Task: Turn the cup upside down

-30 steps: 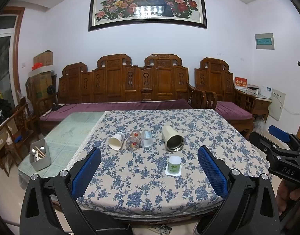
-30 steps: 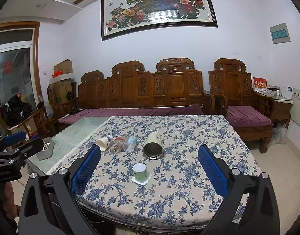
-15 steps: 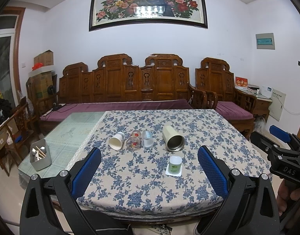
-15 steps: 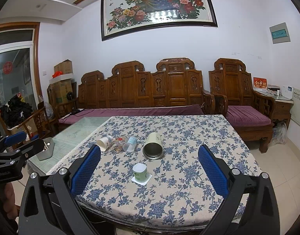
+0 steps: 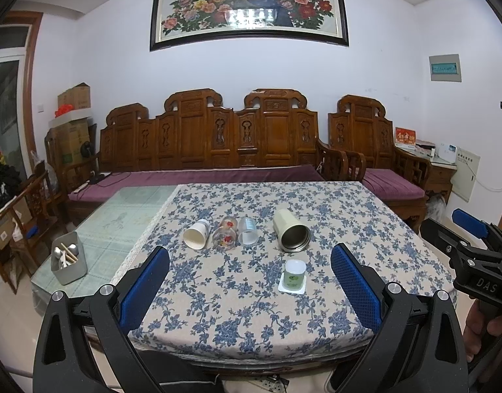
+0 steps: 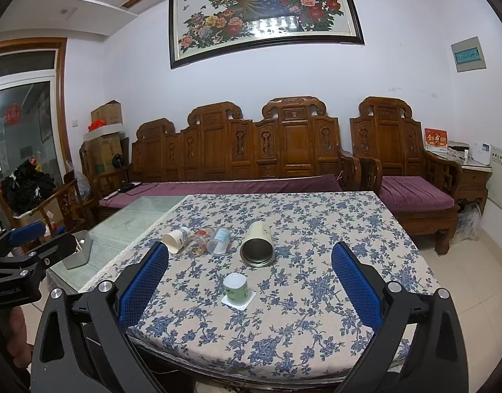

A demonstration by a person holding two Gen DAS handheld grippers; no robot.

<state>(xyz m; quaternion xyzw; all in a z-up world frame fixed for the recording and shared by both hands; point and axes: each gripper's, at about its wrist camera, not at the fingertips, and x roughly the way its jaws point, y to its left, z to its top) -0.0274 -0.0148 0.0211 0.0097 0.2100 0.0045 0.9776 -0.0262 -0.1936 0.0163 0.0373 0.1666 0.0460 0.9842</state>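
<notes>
A small green cup [image 5: 295,273] stands on a white square coaster [image 5: 292,289] near the front of the floral tablecloth [image 5: 251,311]; it also shows in the right wrist view [image 6: 235,289]. Behind it lie a cream metal cup [image 5: 290,234] on its side, a white paper cup [image 5: 196,234], a flowered glass [image 5: 225,233] and a clear cup [image 5: 247,231]. My left gripper [image 5: 250,286] is open and empty before the table's front edge. My right gripper [image 6: 250,286] is open and empty too.
A grey utensil caddy [image 5: 68,262] sits on the glass table part at left. A carved wooden sofa [image 5: 218,150] with purple cushions stands behind the table. The right gripper shows at the left view's right edge [image 5: 473,249].
</notes>
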